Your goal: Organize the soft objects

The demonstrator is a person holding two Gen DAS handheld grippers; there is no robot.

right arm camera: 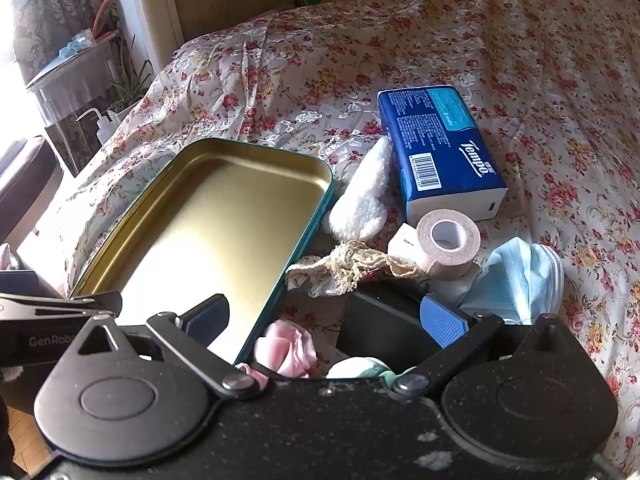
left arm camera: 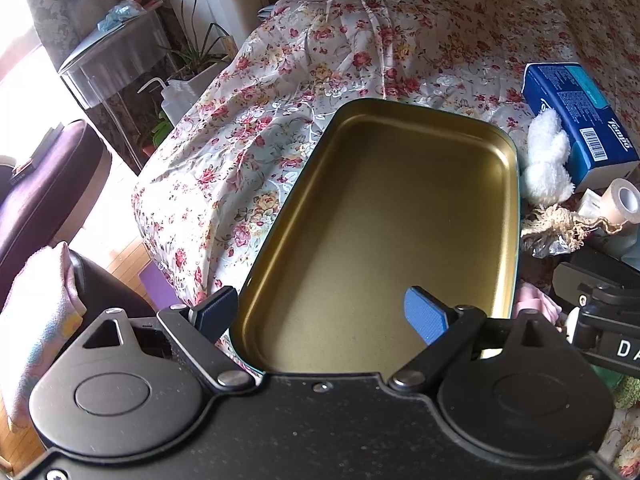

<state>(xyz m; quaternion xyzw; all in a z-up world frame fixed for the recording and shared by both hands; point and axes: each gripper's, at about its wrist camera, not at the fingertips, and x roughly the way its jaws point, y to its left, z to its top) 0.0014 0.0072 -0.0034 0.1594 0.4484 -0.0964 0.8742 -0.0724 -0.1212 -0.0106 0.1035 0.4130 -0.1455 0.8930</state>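
A gold-lined metal tin (left arm camera: 504,148) (right arm camera: 320,172) with a teal outside lies empty on the floral bed. Right of it is a heap of soft things: a white fluffy piece (left arm camera: 546,160) (right arm camera: 364,200), a beige lace scrap (left arm camera: 560,220) (right arm camera: 356,264), a pink cloth (right arm camera: 286,346), a light blue face mask (right arm camera: 520,276) and a roll of beige tape (right arm camera: 448,240). My left gripper (left arm camera: 320,312) hangs open over the tin's near end, nothing between its fingers. My right gripper (right arm camera: 326,316) is open above the pink cloth and a black object (right arm camera: 380,324), touching neither.
A blue Tempo tissue pack (right arm camera: 440,148) (left arm camera: 576,120) lies behind the heap. The bed's left edge drops to a wooden floor with a purple stool (left arm camera: 44,184), a plant (left arm camera: 196,52) and a squeeze bottle (left arm camera: 172,96). A pink towel (left arm camera: 40,320) hangs at the lower left.
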